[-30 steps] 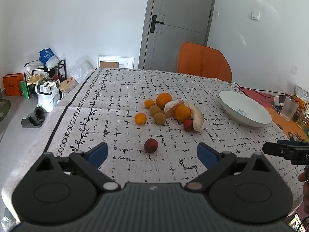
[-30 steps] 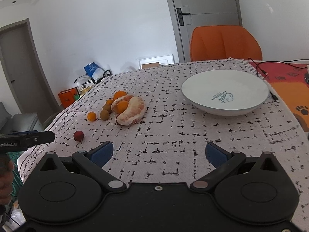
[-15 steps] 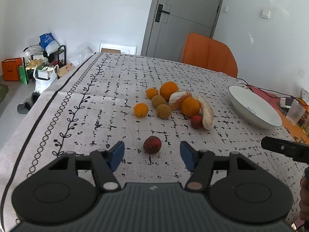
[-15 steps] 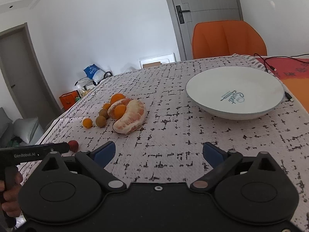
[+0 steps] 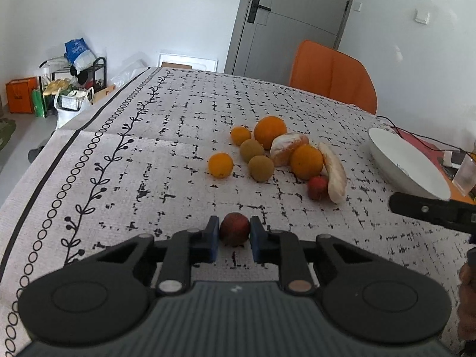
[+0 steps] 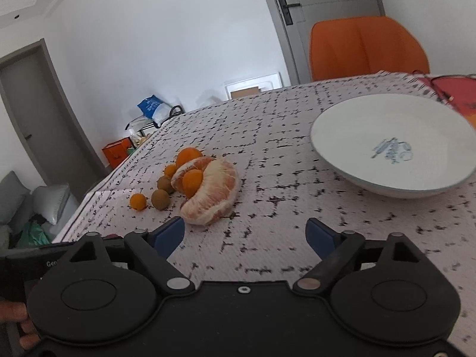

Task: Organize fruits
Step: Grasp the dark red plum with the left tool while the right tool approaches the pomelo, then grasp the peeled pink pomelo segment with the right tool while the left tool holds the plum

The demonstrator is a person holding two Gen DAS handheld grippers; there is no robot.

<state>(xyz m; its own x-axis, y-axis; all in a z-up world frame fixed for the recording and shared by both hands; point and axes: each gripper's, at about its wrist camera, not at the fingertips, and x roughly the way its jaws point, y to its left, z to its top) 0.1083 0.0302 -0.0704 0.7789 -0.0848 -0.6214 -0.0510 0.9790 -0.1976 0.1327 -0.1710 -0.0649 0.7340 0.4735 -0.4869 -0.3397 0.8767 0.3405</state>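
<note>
On the grey patterned tablecloth (image 5: 125, 160), my left gripper (image 5: 234, 239) has closed its blue pads onto the small dark-red round fruit (image 5: 234, 228), where before they flanked it wide apart. My right gripper (image 6: 245, 233) stays spread open, now nearer the white ceramic bowl (image 6: 395, 145).

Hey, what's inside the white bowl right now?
The white bowl holds no fruit; only a blue printed mark shows on its inner surface. Its right edge runs out of the right wrist view, so that sliver stays unseen.
</note>
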